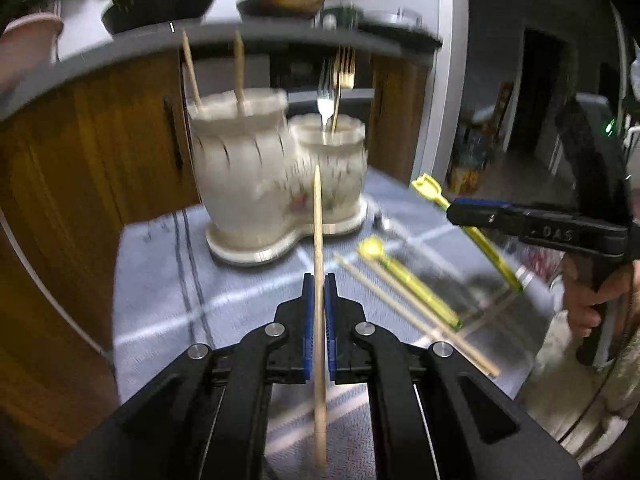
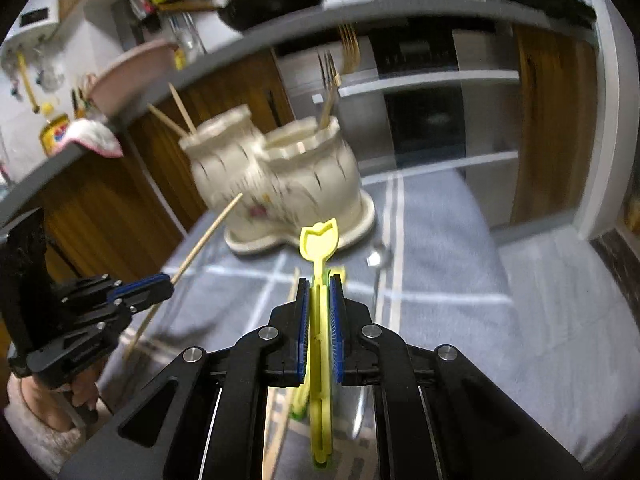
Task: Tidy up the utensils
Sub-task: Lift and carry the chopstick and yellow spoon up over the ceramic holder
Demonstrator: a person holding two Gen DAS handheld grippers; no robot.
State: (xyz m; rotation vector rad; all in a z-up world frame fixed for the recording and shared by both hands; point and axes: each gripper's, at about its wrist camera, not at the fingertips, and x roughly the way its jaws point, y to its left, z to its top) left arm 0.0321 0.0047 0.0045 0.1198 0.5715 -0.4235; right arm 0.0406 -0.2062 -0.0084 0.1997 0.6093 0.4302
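My left gripper (image 1: 319, 280) is shut on a wooden chopstick (image 1: 318, 216) that points up toward the white ceramic double holder (image 1: 248, 184). The holder's taller cup keeps two chopsticks (image 1: 192, 72), the shorter cup a silver and a gold fork (image 1: 340, 80). In the right wrist view my right gripper (image 2: 320, 280) is shut on a yellow plastic utensil (image 2: 319, 240), lifted above the cloth in front of the holder (image 2: 288, 184). It also shows at the right of the left wrist view as the right gripper (image 1: 456, 212). The left gripper (image 2: 168, 284) appears at the left of the right wrist view.
On the blue-grey checked cloth (image 1: 168, 280) lie a second yellow utensil (image 1: 408, 280), loose chopsticks (image 1: 416, 312) and a metal spoon (image 2: 378, 256). A grey counter edge (image 1: 120, 52) with pans overhangs behind the holder. Wooden cabinet doors (image 1: 80, 152) stand at the left.
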